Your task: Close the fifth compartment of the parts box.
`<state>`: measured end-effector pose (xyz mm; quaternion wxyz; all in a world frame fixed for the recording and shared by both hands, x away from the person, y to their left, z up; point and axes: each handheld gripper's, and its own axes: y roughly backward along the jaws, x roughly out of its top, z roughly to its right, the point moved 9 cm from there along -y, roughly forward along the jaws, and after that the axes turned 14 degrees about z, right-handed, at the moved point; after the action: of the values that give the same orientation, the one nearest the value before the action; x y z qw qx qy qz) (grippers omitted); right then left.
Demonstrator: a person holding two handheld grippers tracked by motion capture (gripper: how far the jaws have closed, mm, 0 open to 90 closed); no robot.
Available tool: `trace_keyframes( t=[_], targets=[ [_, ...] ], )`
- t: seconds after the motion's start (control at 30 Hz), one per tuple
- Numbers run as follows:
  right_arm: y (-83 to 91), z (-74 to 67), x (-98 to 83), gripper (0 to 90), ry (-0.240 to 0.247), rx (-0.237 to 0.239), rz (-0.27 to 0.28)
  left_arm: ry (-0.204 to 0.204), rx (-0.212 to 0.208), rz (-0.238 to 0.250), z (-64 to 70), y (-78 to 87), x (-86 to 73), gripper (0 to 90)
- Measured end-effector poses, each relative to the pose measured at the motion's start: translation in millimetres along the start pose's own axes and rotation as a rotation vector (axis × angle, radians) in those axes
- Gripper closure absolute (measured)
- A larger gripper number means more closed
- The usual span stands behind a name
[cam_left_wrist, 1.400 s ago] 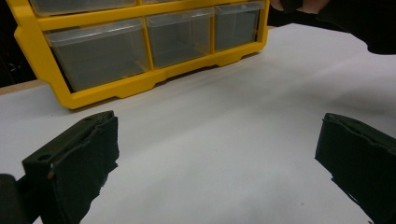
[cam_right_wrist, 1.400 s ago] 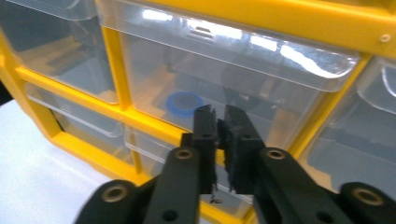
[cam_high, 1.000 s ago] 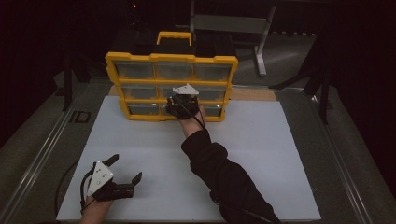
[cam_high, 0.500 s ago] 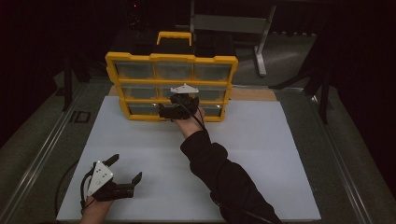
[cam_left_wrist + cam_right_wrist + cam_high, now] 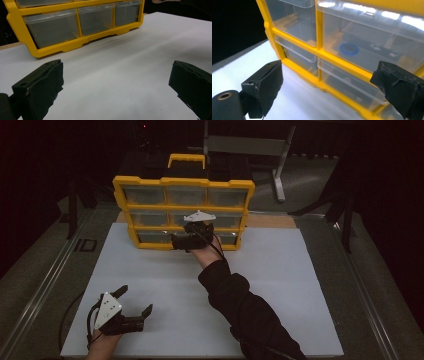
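The right gripper stands with its jaws wide apart, having just been opening, and nothing sits between them. It is just in front of the bottom row of the yellow drawer cabinet, near the middle drawer; whether it touches the drawer cannot be told. In the right gripper view, a blue ring lies inside the clear drawer above it.

The left gripper rests at the near left of the white table, jaws spread and empty, well apart from the cabinet.

The cabinet stands upright at the far middle of the white surface, with one yellow handle on top. It holds nine clear drawers, three rows of three. Two grippers are in play, one in each hand. A dark sleeve covers the right forearm, reaching in from the near edge.
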<state>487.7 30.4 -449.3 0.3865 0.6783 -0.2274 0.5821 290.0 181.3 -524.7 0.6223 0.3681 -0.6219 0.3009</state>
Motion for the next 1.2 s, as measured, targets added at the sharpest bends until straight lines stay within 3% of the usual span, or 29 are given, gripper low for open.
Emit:
trace_keyframes(
  t=[0.1, 0.2, 0.53, 1.2],
  targets=[
    [2.5, -4.7, 2.6, 8.4, -0.007, 0.059, 0.022, -0.003, 0.000, -0.004, -0.6, 0.4, -0.5, 0.0],
    [7.0, -8.6, 6.7, 8.4, 0.017, 0.103, 0.044, -0.002, 0.002, -0.002, -1.1, 1.1, -0.4, 0.0],
    [24.5, -19.5, 14.8, 8.4, 0.039, 0.193, 0.076, 0.000, 0.002, -0.001, -0.9, 2.1, -0.7, 0.0],
    [58.0, -28.5, 15.0, 8.4, 0.062, 0.242, 0.102, -0.001, 0.001, 0.002, -0.7, 3.8, -0.4, 0.0]
  ],
)
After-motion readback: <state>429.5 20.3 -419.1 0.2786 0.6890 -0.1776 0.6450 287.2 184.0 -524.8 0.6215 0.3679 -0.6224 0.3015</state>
